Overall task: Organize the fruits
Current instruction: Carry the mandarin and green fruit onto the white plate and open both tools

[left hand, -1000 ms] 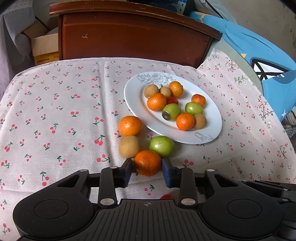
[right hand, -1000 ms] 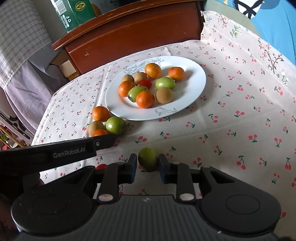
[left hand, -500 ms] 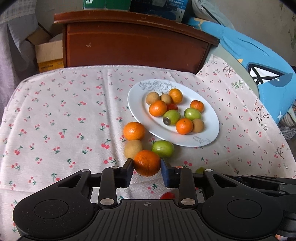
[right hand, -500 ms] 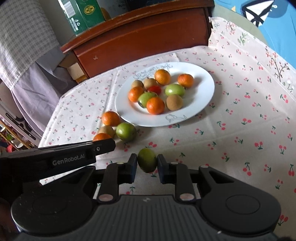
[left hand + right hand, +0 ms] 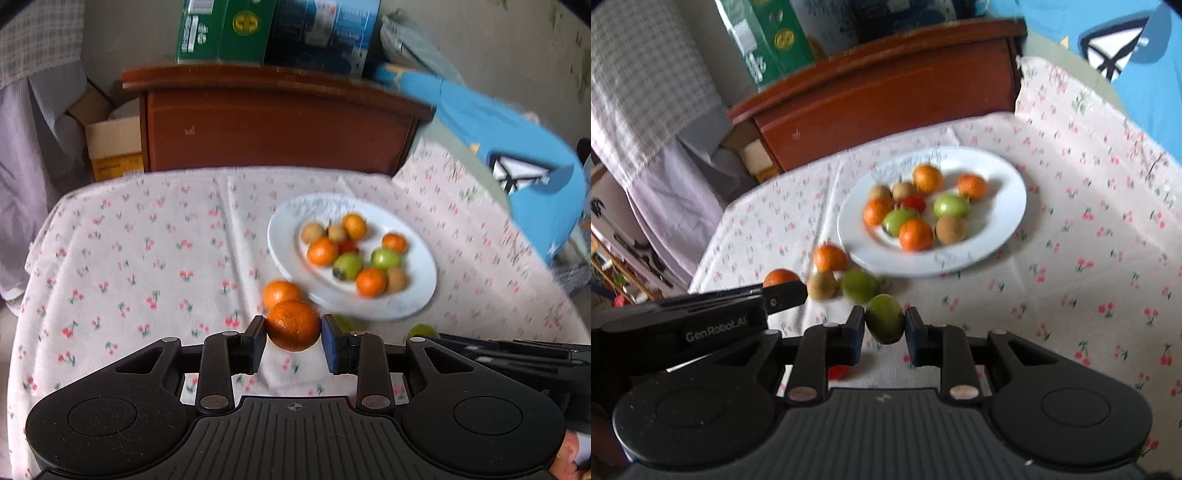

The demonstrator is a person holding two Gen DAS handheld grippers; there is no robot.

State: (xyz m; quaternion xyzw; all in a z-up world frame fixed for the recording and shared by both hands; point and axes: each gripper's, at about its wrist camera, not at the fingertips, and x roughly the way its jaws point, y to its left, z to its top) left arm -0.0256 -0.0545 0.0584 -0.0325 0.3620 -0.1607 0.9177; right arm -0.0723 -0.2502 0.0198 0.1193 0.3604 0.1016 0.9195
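Tabletop, covered by a white cloth printed with red cherries (image 5: 155, 258). White oval ceramic plate (image 5: 1001, 229), set toward the far right of the cloth; orange, green, brown and red fruits are carried on it. Left gripper (image 5: 293, 338): clenched on a round orange tangerine (image 5: 293, 325), held clear of the cloth. Right gripper (image 5: 884, 330): clenched on a small green fruit (image 5: 884, 323). Loose tangerine (image 5: 830, 257), brown kiwi (image 5: 822, 285) and green fruit (image 5: 860, 285) are grouped just beside the plate's near-left rim.

I see soft, even daylight and faint shadows under the fruit on the plate (image 5: 1004, 177). Both views are motion-blurred, and the fisheye bends my edges, corners dark.
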